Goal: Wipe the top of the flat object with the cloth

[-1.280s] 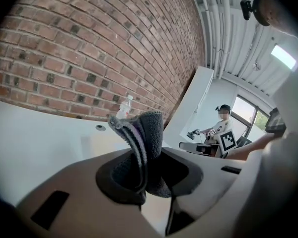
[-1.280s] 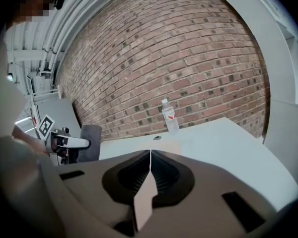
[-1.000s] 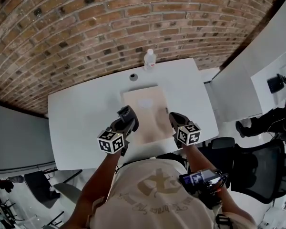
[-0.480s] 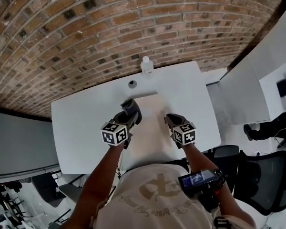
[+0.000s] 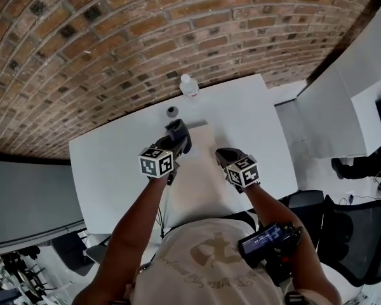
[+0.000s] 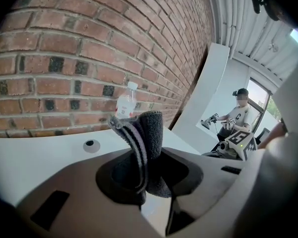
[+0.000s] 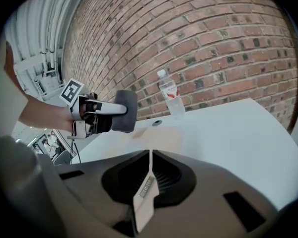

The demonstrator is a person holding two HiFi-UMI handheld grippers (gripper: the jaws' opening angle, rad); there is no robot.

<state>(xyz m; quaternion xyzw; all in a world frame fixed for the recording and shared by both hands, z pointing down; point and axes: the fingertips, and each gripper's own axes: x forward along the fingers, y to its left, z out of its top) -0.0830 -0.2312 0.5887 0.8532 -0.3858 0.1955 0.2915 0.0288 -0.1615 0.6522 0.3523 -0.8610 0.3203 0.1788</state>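
The flat object (image 5: 200,170) is a thin beige sheet lying in the middle of the white table (image 5: 114,164). My left gripper (image 5: 178,134) is over its far left corner, shut on a folded dark grey cloth (image 6: 141,148) that sticks up out of the jaws. In the right gripper view the cloth (image 7: 125,111) hangs just above the sheet (image 7: 161,138). My right gripper (image 5: 223,155) is at the sheet's right edge. Its jaws are shut on that thin edge (image 7: 148,182).
A clear water bottle (image 5: 188,84) stands at the table's far edge against the brick wall, with a small round grommet (image 5: 172,111) near it. A white partition (image 5: 324,113) and black office chairs (image 5: 359,234) stand to the right. A person (image 6: 237,115) sits in the background.
My left gripper has carried the cloth from the sheet's near left side toward its far left corner. The right gripper has shifted a little farther along the right edge.
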